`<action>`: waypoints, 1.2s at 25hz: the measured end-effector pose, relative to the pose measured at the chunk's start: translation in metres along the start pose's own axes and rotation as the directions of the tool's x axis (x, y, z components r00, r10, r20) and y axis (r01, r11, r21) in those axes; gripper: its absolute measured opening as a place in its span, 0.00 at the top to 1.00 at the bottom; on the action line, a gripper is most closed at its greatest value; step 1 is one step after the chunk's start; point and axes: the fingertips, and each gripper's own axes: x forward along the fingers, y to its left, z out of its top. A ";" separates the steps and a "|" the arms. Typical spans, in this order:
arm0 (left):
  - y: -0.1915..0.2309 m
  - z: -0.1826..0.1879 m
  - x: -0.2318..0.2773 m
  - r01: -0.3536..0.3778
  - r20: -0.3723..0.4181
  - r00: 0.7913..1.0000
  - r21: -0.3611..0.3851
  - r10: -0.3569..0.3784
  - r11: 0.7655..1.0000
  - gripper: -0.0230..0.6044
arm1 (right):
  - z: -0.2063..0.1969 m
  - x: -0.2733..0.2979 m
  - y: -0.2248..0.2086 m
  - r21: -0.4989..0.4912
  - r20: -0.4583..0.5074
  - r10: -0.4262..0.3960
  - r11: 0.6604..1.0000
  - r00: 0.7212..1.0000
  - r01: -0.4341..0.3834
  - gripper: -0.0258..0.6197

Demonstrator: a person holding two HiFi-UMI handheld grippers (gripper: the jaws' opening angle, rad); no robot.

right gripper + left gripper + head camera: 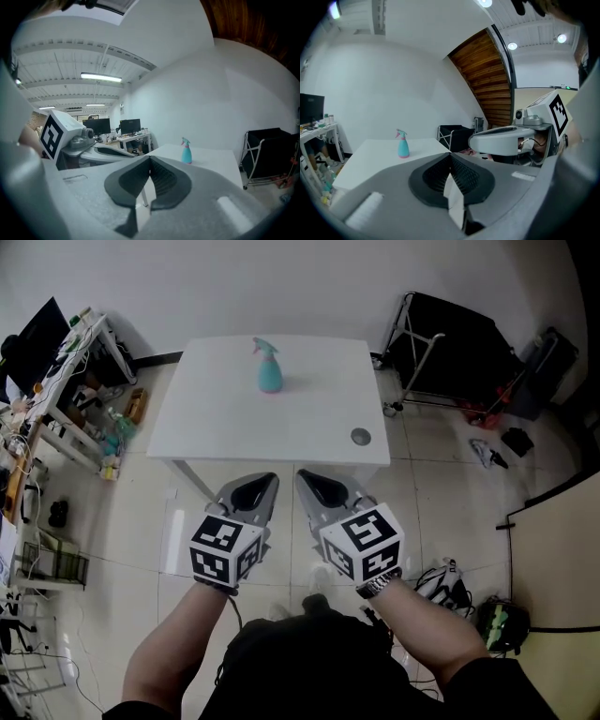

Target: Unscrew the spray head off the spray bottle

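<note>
The person's forearms [169,648] came up from the bottom of the head view, each hand carrying a pair of tongs, held side by side above the tiled floor [122,521]. The left tongs [266,486] were fully closed, pads together with nothing between them. The right tongs [306,482] were likewise closed and empty. Both pointed forward at the worktop [225,418] but stopped short of its near edge, well apart from anything on it.

The task therefore appeared to be at its very start: an approach, with no contact made. The spray bottle [269,371], teal with a pink spray head [262,346], stood upright near the far edge of the worktop, roughly midway across its width, with the head apparently screwed on. The next move, as I judged it, called for reaching across and opening both tongs. One pair would then pin the bottle's body while the other closed round the head or its collar to turn it. The bottle looked light and narrow, so an unsteadied push could tip it.

The worktop was white and carried only the bottle and a round grey grommet [361,436] near its front right corner. Beyond it, a cluttered desk [66,381] stood at the left, a black rack [450,357] at the right, and a plain white wall [281,277] behind.
</note>
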 end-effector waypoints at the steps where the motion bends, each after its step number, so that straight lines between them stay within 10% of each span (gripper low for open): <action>1: 0.002 0.001 0.006 -0.006 -0.004 1.000 -0.003 0.006 1.000 0.94 | 0.001 0.003 -0.006 0.002 -0.001 0.005 1.000 1.000 -0.005 0.97; 30: 0.018 0.013 0.092 -0.113 -0.046 0.993 -0.016 0.112 0.993 0.94 | 0.001 0.030 -0.095 0.023 -0.020 0.090 0.996 0.996 -0.090 0.97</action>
